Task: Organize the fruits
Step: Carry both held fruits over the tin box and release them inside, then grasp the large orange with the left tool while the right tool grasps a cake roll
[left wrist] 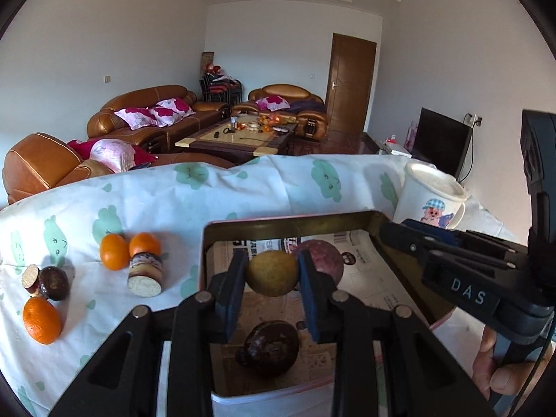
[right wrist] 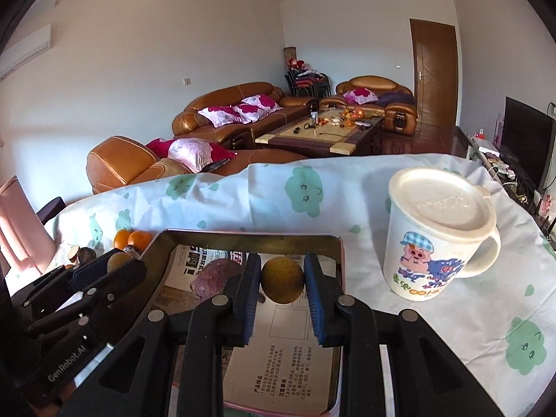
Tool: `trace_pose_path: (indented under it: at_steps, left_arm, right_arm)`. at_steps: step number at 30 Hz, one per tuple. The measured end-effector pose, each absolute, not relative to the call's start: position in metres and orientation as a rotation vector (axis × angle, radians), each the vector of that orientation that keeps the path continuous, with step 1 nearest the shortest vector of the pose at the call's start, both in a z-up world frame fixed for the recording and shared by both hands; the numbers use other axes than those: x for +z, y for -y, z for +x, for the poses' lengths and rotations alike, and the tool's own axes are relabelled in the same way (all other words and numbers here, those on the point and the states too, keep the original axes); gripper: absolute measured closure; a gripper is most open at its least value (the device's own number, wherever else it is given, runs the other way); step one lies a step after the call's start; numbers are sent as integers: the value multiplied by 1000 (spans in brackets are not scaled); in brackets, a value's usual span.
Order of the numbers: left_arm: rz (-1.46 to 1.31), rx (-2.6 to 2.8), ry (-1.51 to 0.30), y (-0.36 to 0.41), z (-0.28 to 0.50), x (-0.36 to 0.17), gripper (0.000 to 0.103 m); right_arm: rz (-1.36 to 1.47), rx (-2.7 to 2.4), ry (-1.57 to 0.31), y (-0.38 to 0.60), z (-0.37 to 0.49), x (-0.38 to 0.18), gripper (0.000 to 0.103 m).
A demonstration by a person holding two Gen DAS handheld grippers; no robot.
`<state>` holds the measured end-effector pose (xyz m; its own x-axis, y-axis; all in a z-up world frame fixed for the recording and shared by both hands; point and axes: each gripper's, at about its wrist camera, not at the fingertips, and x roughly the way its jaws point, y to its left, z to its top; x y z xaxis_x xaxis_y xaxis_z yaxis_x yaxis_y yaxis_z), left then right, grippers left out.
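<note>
A paper-lined metal tray (left wrist: 288,224) (right wrist: 243,237) sits on the cloth-covered table. My left gripper (left wrist: 272,272) is shut on a yellow-green round fruit (left wrist: 272,272) above the tray. My right gripper (right wrist: 282,279) is shut on a second yellow-green fruit (right wrist: 282,279) over the tray's right part. In the tray lie a purple fruit (left wrist: 325,260) (right wrist: 213,276) and a dark brown fruit (left wrist: 271,347). Left of the tray lie three oranges (left wrist: 113,252) (left wrist: 145,244) (left wrist: 41,319), a dark fruit (left wrist: 54,282) and cut root pieces (left wrist: 145,275).
A lidded white cartoon mug (right wrist: 439,232) (left wrist: 431,198) stands right of the tray. The right gripper's body (left wrist: 469,278) reaches over the tray's right edge; the left gripper's body (right wrist: 69,299) is at its left. Sofas and a coffee table lie beyond.
</note>
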<state>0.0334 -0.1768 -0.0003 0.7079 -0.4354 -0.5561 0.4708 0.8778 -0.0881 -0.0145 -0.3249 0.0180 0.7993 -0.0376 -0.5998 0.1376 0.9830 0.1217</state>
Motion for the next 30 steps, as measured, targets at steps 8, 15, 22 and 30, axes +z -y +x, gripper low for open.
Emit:
trace_pose_path:
  at_steps: [8, 15, 22, 30]
  left_arm:
    - [136, -454, -643, 186, 34, -11, 72]
    - [145, -443, -655, 186, 33, -12, 71]
    - [141, -379, -633, 182, 33, -10, 35]
    - [142, -382, -552, 179, 17, -1, 4]
  right_arm:
    - [166, -68, -728, 315, -7, -1, 75]
    - [219, -35, -748, 319, -5, -6, 75]
    - [231, -47, -712, 317, -10, 2, 69]
    - [223, -131, -589, 325, -22, 18, 31]
